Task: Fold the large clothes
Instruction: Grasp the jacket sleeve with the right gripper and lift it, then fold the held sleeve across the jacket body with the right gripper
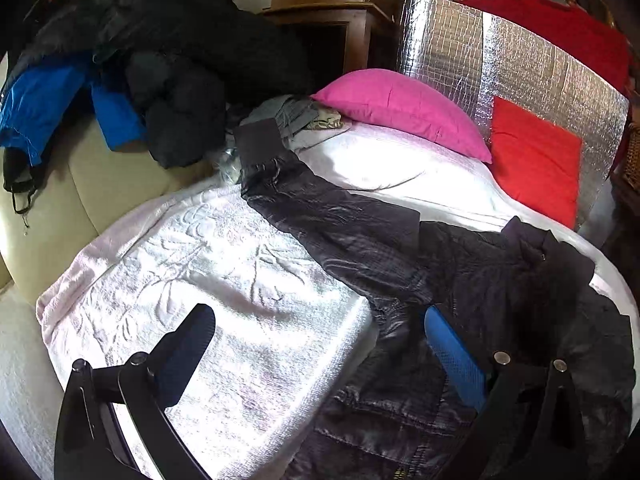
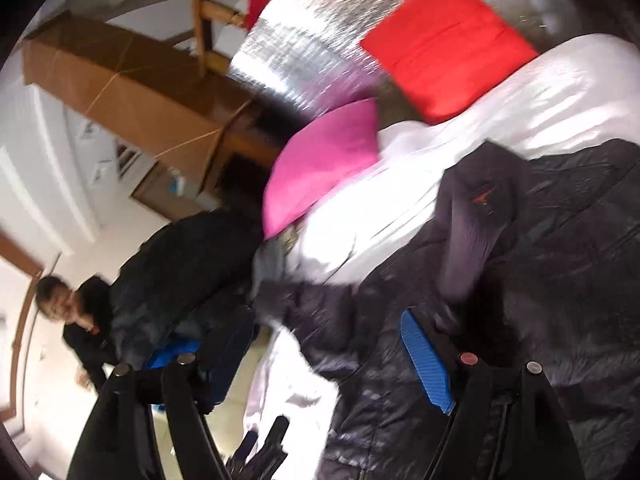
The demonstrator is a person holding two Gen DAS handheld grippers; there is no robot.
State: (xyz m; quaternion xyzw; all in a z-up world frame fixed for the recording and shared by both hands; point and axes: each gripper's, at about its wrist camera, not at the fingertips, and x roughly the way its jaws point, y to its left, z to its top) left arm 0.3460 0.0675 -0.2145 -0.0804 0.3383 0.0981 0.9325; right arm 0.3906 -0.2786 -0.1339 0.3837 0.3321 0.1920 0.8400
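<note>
A large dark quilted jacket (image 1: 460, 280) lies spread on the bed's white bedspread (image 1: 224, 264). One sleeve (image 1: 304, 200) stretches away toward the upper left, and the collar (image 1: 536, 240) is at the right. My left gripper (image 1: 316, 310) hangs open above the bed. Its left finger is over bare bedspread and its blue-padded right finger (image 1: 456, 352) is over the jacket's body, with nothing gripped. In the tilted, blurred right wrist view the same jacket (image 2: 540, 272) fills the right side. My right gripper (image 2: 324, 314) stands open above the jacket's edge, and nothing is between its fingers.
A pink pillow (image 1: 400, 108) and a red cushion (image 1: 536, 160) lean on a silver foil panel (image 1: 460, 48) at the bed's head. A heap of dark and blue clothes (image 1: 160, 72) covers a cream seat (image 1: 80, 192) at left. A person (image 2: 80, 320) is beyond the bed.
</note>
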